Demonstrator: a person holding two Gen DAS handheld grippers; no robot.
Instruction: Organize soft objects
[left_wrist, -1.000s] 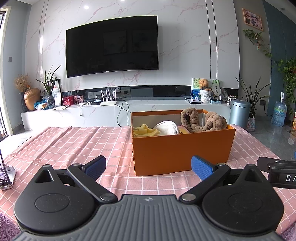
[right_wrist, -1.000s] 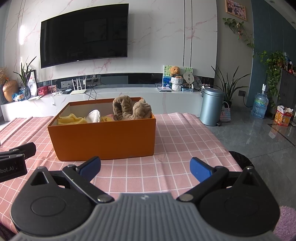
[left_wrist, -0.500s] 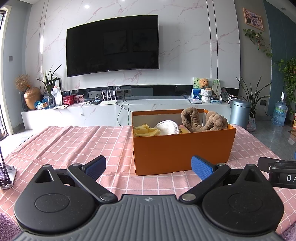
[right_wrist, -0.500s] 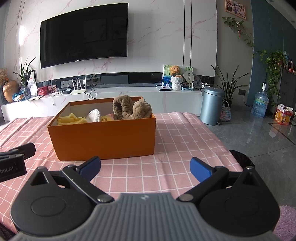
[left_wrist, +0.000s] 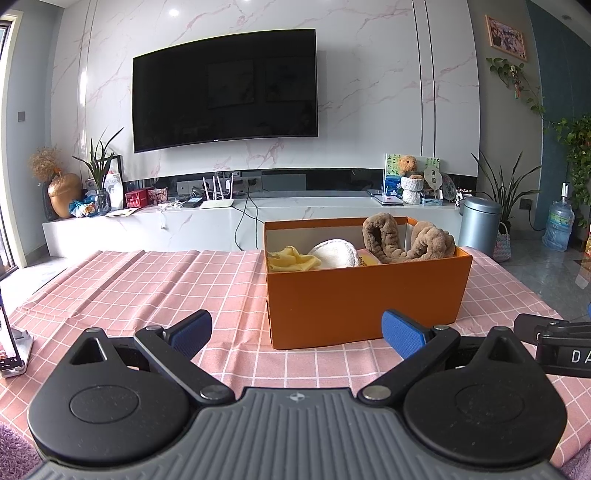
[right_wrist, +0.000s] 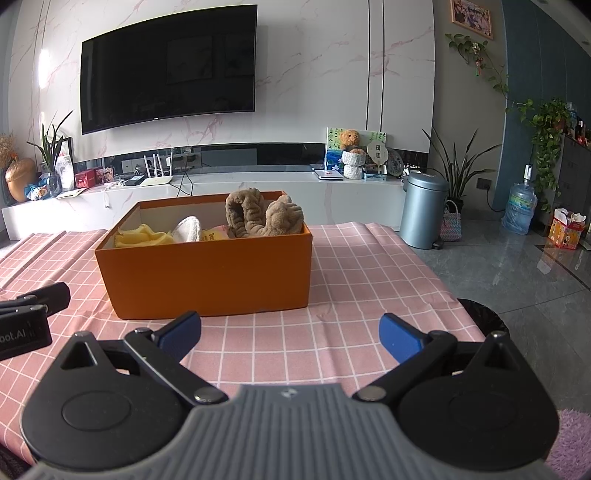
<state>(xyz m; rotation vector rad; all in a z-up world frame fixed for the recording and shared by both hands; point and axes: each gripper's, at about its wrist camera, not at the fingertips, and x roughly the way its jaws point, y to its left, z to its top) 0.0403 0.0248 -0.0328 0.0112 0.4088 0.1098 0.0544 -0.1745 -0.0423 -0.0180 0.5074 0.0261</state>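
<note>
An orange box (left_wrist: 364, 295) (right_wrist: 207, 273) stands on the pink checked tablecloth (left_wrist: 155, 280) (right_wrist: 362, 273). Inside it lie a brown plush toy (left_wrist: 406, 240) (right_wrist: 262, 218), a white round pad (left_wrist: 338, 254) (right_wrist: 189, 229) and a yellow cloth (left_wrist: 291, 260) (right_wrist: 144, 235). My left gripper (left_wrist: 297, 332) is open, low over the cloth just in front of the box, nothing between its blue pads. My right gripper (right_wrist: 290, 332) is open too, in front of the box's right half and empty. Each gripper's body shows at the edge of the other's view.
A phone on a stand (left_wrist: 9, 343) sits at the table's left edge. Beyond the table are a white TV bench (left_wrist: 221, 221), a grey bin (right_wrist: 424, 210) and a water bottle (right_wrist: 521, 208). The table's right edge drops to a tiled floor (right_wrist: 535, 280). A purple rug (right_wrist: 569, 443) lies lower right.
Almost nothing has changed; both grippers stay open and hold nearly still in front of the box, with only a slight drift of the views.
</note>
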